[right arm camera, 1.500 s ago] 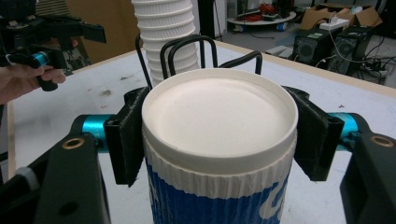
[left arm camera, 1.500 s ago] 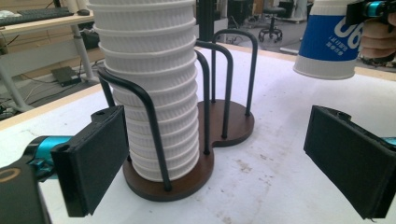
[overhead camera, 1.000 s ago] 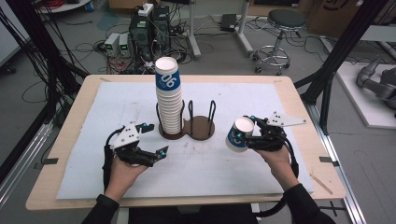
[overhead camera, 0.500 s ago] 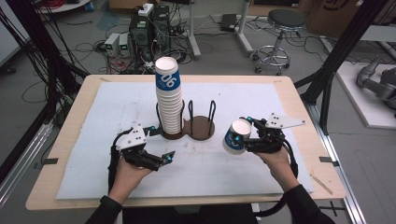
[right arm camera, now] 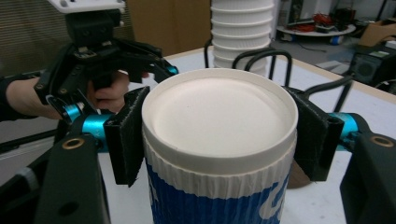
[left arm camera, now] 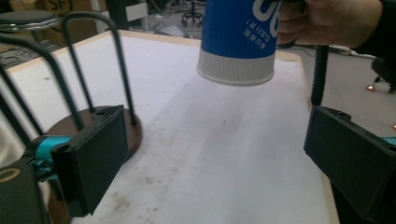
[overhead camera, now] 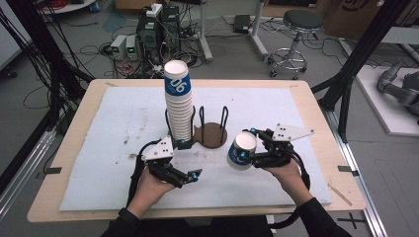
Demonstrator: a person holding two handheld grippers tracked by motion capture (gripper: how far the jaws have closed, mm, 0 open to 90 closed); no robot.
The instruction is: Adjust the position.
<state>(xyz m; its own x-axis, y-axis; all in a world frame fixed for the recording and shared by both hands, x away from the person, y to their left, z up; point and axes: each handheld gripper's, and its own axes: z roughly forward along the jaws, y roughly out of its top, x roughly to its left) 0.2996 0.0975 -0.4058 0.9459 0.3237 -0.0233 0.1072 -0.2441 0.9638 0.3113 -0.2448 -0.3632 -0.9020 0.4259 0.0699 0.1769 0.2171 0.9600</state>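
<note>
The right hand-held gripper [overhead camera: 251,150] was clamped on a blue-and-white ribbed paper cup [overhead camera: 241,151] held above the white-covered table [overhead camera: 99,128], while the left hand-held gripper [overhead camera: 193,159], jaws apart and empty, needed squaring to the cup's base to take it cleanly.

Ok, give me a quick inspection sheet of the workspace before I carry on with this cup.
Surface: white mat on a wooden table, stained in patches.
Job's things: blue-and-white paper cup, held tilted above the mat; tall cup stack in one side of the wire cup holder, the other side empty.
Clutter: nothing seen on the mat.
Grippers: right gripper shut on the cup near its base; left gripper open, nothing between its jaws.
Cables: black cable loops by the right wrist.
Surroundings: stool, electronics boxes and floor cables behind the table.
</note>
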